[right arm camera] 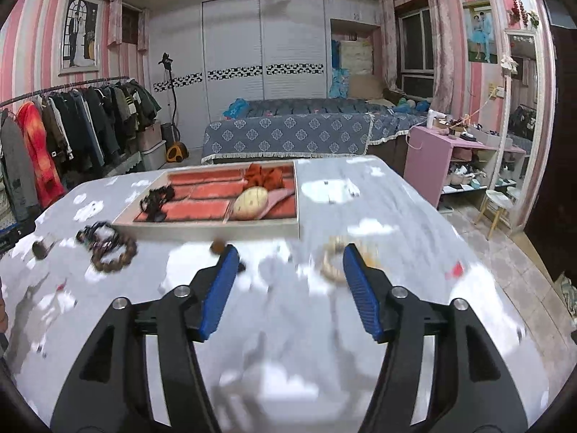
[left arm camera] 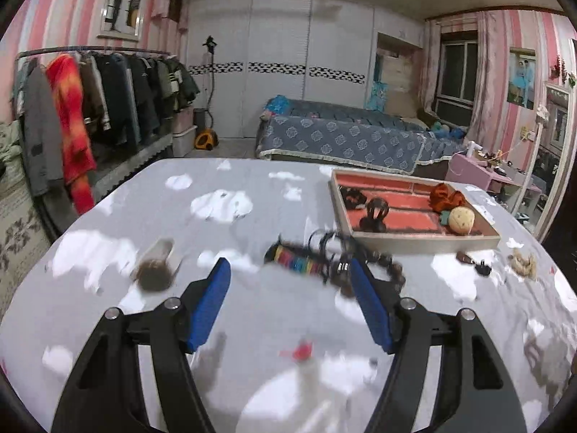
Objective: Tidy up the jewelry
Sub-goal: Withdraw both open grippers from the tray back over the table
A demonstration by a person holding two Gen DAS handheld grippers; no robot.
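Two grippers sit in my feeds, both spread apart with nothing between the blue pads. My left gripper (left arm camera: 288, 270) hangs over the cloud-print worktop (left arm camera: 252, 310); my right gripper (right arm camera: 290, 256) does the same further along it.

From the left wrist I see the jewelry tray (left arm camera: 425, 239), a shallow pale-rimmed box with a coral-red lining split into compartments, lying on the worktop ahead and to the right. Inside it are a dark hair tie (left arm camera: 353, 196), a black ringed piece (left arm camera: 375, 213), an orange scrunchie (left arm camera: 446, 196) and a round cream plush clip (left arm camera: 461, 219) in the near right corner.

Loose on the worktop in front of the tray lies a tangle: a rainbow-striped band (left arm camera: 295, 261), thin black hair rings (left arm camera: 326, 241) and a brown beaded bracelet (left arm camera: 391, 270) just past my right-hand pad. A fuzzy brown pompom (left arm camera: 155, 275) sits off to the left, blurred. A beige scrunchie (left arm camera: 523, 263) and a small dark clip (left arm camera: 482, 269) rest near the tray's right corner; a tiny red item (left arm camera: 302, 350) lies close in, too blurred to name.
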